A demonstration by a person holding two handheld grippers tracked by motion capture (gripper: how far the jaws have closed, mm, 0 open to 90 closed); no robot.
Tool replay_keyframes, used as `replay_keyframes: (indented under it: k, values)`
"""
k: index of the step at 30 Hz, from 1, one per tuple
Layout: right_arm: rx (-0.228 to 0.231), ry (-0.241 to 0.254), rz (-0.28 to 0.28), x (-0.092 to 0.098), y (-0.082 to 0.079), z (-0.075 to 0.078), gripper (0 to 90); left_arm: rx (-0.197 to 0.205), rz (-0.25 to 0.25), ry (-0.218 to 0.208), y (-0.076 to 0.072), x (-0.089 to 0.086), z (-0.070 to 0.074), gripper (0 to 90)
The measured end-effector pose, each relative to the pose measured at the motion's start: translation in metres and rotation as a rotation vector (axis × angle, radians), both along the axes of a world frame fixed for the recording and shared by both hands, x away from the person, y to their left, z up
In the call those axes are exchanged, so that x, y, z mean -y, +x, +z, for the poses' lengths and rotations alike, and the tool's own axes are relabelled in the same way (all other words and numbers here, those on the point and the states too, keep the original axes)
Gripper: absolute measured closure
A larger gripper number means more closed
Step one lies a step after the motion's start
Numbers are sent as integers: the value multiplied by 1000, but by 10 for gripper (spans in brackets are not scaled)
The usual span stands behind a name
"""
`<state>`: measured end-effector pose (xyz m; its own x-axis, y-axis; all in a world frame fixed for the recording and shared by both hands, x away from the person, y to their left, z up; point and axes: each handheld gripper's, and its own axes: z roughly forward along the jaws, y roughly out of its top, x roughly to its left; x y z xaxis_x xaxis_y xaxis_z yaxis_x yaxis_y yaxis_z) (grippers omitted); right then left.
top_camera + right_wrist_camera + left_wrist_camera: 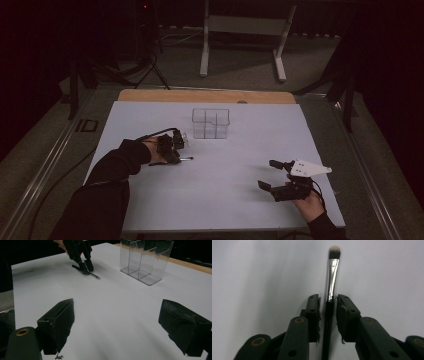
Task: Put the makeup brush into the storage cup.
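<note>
Nearest to me, at the front right of the white table sheet (225, 200), the right gripper (272, 175) sits low in the person's hand with its jaws spread wide and nothing between them; in the right gripper view the two black pads stand far apart over bare sheet.

Further in and to the left, a dark-sleeved arm reaches forward with the left gripper (328, 315) pointed down at the sheet. Its jaws are drawn close together on either side of a slim makeup brush (331, 282) that lies flat on the sheet. In the left gripper view the black handle runs straight up the narrow gap between the pads, the silver ferrule and the pale-tipped bristles sticking out beyond the fingertips. A thin sliver of gap seems to show on each side of the handle, so I cannot tell whether the pads actually press on it.

Beyond the brush, towards the middle of the sheet, stands a clear plastic organiser (210, 123) with several compartments, upright and well apart from the left gripper. Behind it a strip of wooden table edge (150, 95) shows past the sheet.
</note>
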<state>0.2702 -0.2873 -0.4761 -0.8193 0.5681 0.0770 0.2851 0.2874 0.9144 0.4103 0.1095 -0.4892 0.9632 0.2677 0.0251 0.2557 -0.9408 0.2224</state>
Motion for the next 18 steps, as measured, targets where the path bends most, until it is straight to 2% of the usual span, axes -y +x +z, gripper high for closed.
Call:
replay_keyframes:
  k: [2,5,7,9,13,16,18]
  values:
    - [-2,-3,0,0,0,0,133,-20,0,10,1,1,0,773]
    - [-3,-5,0,-1,0,0,133,-29,-20,36,2,4,0,802]
    - [-4,-5,0,-1,0,0,133,-33,-29,37,2,5,0,812]
    - [-3,-5,1,-1,0,0,133,-21,-63,21,1,3,-1,823]
    - [-4,-5,1,-1,0,0,133,-15,-97,0,1,0,-1,852]
    - [-3,-6,1,-1,0,0,133,-9,-103,-12,0,-2,-1,855]
    - [-3,-5,0,-1,0,0,133,2,-65,-23,-1,-3,0,856]
